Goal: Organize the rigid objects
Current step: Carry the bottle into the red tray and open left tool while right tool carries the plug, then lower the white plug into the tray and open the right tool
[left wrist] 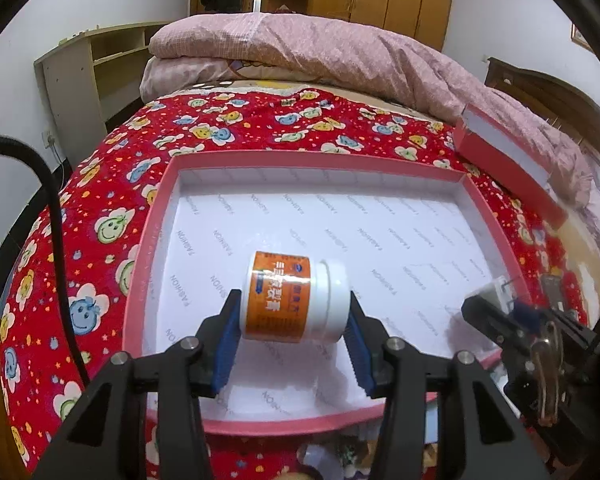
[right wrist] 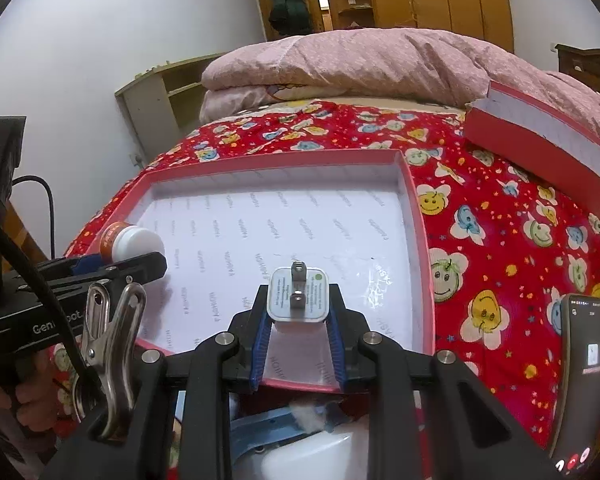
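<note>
A shallow pink box point(left wrist: 156, 216) with a white printed floor lies on the red patterned bedspread; it also shows in the right wrist view point(right wrist: 420, 216). My left gripper point(left wrist: 294, 308) is shut on a white jar with an orange label point(left wrist: 292, 296), held on its side above the box's near left part. The jar point(right wrist: 130, 242) and left gripper point(right wrist: 112, 266) show at the left of the right wrist view. My right gripper point(right wrist: 298, 302) is shut on a white plug adapter point(right wrist: 298, 296), prongs forward, above the box's near edge. The right gripper point(left wrist: 496, 300) shows at the right of the left wrist view.
The box's pink lid point(left wrist: 508, 160) leans on the folded pink quilt point(left wrist: 300, 48) at the back right; the lid also shows in the right wrist view point(right wrist: 540, 140). A phone point(right wrist: 584, 376) stands at the right edge. A wooden shelf point(left wrist: 84, 68) stands left of the bed.
</note>
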The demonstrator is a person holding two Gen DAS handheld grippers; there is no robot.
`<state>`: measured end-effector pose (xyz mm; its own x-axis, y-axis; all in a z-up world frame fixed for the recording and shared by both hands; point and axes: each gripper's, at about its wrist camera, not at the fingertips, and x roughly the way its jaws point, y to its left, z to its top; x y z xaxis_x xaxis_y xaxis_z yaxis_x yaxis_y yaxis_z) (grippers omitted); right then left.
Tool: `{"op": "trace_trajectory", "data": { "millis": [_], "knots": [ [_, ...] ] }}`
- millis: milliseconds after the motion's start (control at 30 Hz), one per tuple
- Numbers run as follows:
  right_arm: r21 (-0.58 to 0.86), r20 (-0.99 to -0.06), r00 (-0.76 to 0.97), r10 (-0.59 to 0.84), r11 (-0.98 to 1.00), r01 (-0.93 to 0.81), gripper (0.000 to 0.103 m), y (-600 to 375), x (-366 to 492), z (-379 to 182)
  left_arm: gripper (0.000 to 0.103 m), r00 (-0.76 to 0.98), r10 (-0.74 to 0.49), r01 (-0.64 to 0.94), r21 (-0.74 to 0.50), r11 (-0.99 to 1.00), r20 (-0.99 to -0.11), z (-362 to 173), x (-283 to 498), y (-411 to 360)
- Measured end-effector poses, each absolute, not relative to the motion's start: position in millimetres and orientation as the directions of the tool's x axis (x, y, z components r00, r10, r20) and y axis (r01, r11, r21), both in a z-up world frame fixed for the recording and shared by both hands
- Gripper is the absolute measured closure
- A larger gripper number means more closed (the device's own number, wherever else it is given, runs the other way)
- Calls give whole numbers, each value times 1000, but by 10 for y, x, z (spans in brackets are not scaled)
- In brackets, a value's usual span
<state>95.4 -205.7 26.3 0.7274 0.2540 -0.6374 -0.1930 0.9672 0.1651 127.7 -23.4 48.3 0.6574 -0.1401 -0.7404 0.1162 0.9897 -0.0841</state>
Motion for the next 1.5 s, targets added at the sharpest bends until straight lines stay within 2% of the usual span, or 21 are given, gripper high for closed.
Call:
{"op": "trace_trajectory", "data": {
  "millis": [700,1033,1500],
  "knots": [
    [146,-632,745,212,977,-154,74,-2105,980,185,52,663,-107,112,-43,993,-741,411,1363,-301],
    [200,-589,765,262,964,-177,56,-2149,906,234,32,670,-106,108,-46,993,-735,493,1282,-341],
    [244,-521,786,334,940,-238,54,-2192,780,319,30,669,-62,92,0,996,-741,642,1019,-356]
  ]
}}
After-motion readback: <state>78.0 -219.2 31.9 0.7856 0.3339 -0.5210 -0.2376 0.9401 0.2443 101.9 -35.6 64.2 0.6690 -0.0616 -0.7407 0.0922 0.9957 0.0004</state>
